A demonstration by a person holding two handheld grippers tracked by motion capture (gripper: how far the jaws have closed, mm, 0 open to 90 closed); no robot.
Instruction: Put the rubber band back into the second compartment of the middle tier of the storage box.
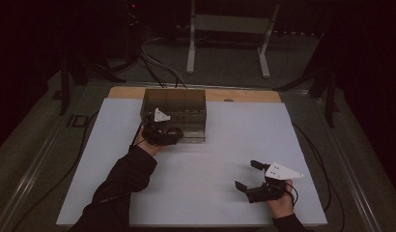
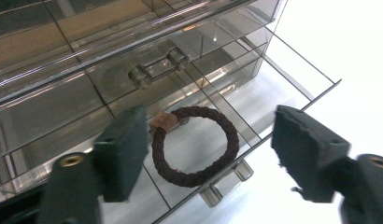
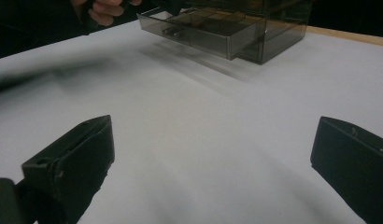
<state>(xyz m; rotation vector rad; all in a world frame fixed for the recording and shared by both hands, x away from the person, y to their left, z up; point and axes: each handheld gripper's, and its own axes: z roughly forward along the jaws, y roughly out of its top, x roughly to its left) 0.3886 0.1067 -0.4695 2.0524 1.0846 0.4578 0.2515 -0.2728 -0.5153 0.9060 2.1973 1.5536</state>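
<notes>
While the bottom drawer [image 2: 255, 107] of the smoky clear drawer unit [image 1: 174, 104] stands pulled out toward the person, a brown braided hair tie [image 2: 195, 145] lies flat in one of its divided compartments, just behind the drawer's front wall. The left gripper [image 2: 208, 154] hangs over that compartment with its fingers [image 2: 122, 149] released and spread to either side of the hair tie, touching nothing; this reads as a drop-off into the drawer, though a reach to take the hair tie cannot be ruled out. Above the open drawer, a shut drawer shows its clear bar handle [image 2: 157, 69]; a like handle juts from the open drawer's front. Well apart from the drawer unit, nearer the person, the right gripper [image 1: 249, 176] rests low over the white counter [image 1: 225, 145], fingers [image 3: 82, 158] released and empty, seemingly waiting. Thin dividers flank the hair tie and would hinder a sideways approach; between drawer unit and right gripper lies bare counter.
</notes>
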